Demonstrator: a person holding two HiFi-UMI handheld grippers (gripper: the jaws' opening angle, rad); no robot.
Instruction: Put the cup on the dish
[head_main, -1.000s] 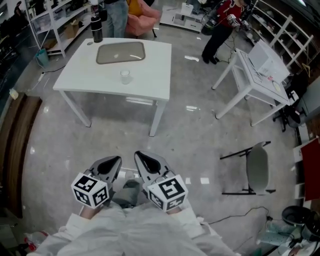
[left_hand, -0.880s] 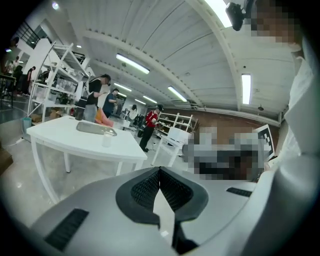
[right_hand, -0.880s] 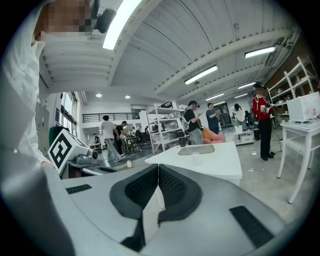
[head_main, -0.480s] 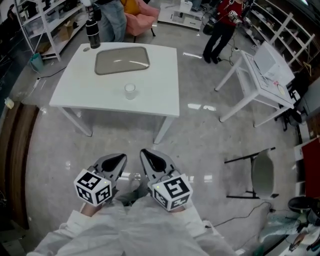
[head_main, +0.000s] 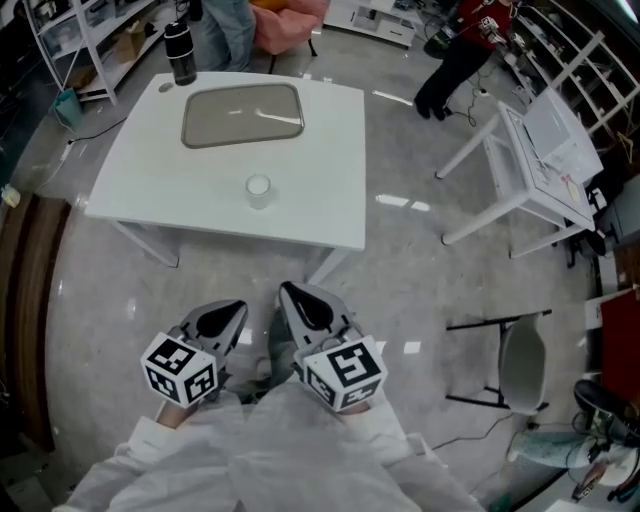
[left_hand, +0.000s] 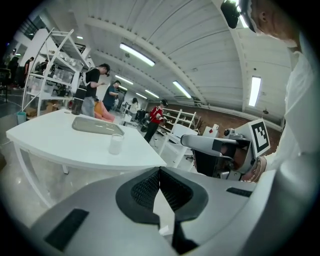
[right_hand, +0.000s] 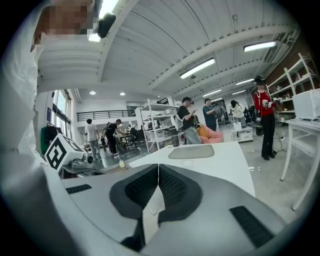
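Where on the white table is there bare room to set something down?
The table is bare left of the dish, along the near edge in front of the cup, and right of the cup. The far left corner is crowded: a bottle stands close to the dish.

This is a big lab or workshop room. White tables (head_main: 200, 190) stand on a shiny grey floor (head_main: 400, 270). Metal shelves (head_main: 95, 30) with boxes fill the upper left. Cables (head_main: 470, 432) lie at the lower right. Long lights (left_hand: 136, 54) hang overhead.
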